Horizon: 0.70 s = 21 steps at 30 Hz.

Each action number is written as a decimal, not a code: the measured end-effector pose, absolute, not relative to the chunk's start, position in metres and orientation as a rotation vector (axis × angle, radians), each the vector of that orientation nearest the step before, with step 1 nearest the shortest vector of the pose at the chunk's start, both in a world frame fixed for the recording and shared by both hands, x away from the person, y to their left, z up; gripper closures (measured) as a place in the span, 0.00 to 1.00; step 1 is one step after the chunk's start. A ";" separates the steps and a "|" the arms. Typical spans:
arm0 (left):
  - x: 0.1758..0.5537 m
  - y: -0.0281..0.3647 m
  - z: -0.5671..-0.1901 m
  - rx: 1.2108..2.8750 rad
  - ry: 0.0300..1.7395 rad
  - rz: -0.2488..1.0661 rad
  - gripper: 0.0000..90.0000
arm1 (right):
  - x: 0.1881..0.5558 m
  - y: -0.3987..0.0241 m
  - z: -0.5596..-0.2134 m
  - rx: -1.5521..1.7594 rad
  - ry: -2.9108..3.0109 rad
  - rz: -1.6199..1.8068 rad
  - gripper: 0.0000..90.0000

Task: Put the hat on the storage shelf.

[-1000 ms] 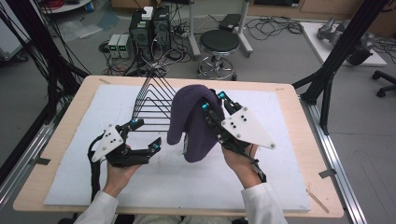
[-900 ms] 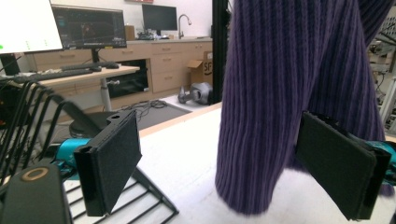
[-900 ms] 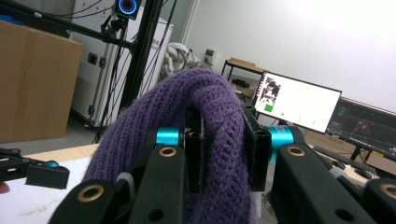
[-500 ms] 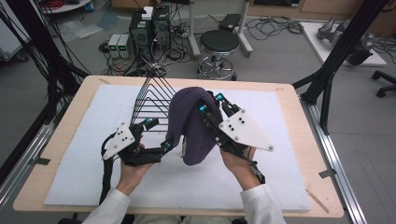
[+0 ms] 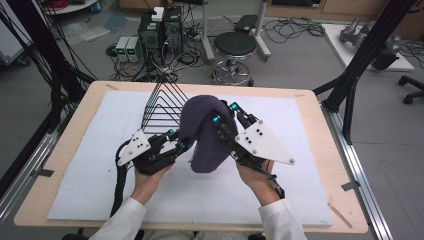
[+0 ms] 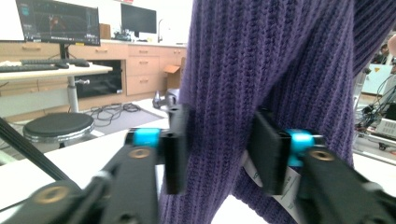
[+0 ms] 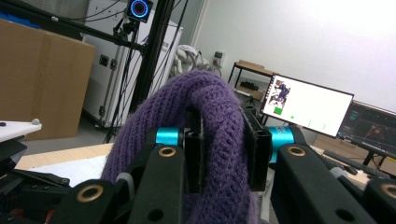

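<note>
Purple knit cloth [image 5: 205, 131] hangs between the two tongs, lifted clear above the white mat [image 5: 90, 165]. The right gripper [image 5: 223, 113] is clamped on the upper fold of it: in the right gripper view [image 7: 222, 149] the wool bulges up and over between the black pads, which press it from both sides. The left gripper [image 5: 179, 141] sits lower and just beside the cloth's hanging side; its jaws have just been closing, and in the left gripper view [image 6: 219, 156] a thick strip of the knit runs down between the pads, which press in on it from both sides. So the cloth is held high by the right tongs and pinched lower down by the left, the rest drooping beneath both. A white label [image 6: 273, 186] peeks out beside the left gripper's right-hand pad, its print too small to read. Just beyond the left tongs stands a black wire rack [image 5: 162, 105], its near side partly covered by the cloth. From above, the cloth's far side and whether its lower edge touches the mat are hidden behind its own bulk and the right gripper's plate.
</note>
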State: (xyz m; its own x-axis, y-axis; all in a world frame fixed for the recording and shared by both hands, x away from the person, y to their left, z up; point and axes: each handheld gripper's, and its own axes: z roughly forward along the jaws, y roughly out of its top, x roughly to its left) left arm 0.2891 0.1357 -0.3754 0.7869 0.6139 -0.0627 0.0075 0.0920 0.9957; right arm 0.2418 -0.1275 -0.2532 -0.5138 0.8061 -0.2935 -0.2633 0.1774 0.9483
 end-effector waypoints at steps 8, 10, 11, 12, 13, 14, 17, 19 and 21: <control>0.289 0.139 -0.374 1.422 0.534 0.527 0.90 | 0.243 -0.134 -0.255 0.539 1.559 1.477 0.83; 0.290 0.144 -0.373 1.412 0.540 0.536 0.90 | 0.244 -0.136 -0.255 0.543 1.560 1.462 0.82; 0.291 0.146 -0.372 1.406 0.538 0.544 0.90 | 0.245 -0.137 -0.255 0.543 1.561 1.457 0.82; 0.291 0.150 -0.371 1.403 0.534 0.555 0.91 | 0.246 -0.139 -0.255 0.541 1.563 1.446 0.82; 0.291 0.154 -0.370 1.399 0.535 0.562 0.91 | 0.248 -0.141 -0.255 0.539 1.565 1.436 0.82; 0.291 0.158 -0.369 1.393 0.535 0.564 0.91 | 0.249 -0.142 -0.256 0.539 1.572 1.421 0.82; 0.292 0.171 -0.362 1.376 0.550 0.559 0.91 | 0.255 -0.146 -0.257 0.535 1.588 1.389 0.82; 0.294 0.177 -0.358 1.370 0.547 0.567 0.92 | 0.259 -0.145 -0.258 0.533 1.595 1.379 0.82; 0.296 0.182 -0.351 1.378 0.545 0.579 0.92 | 0.262 -0.143 -0.258 0.526 1.591 1.379 0.82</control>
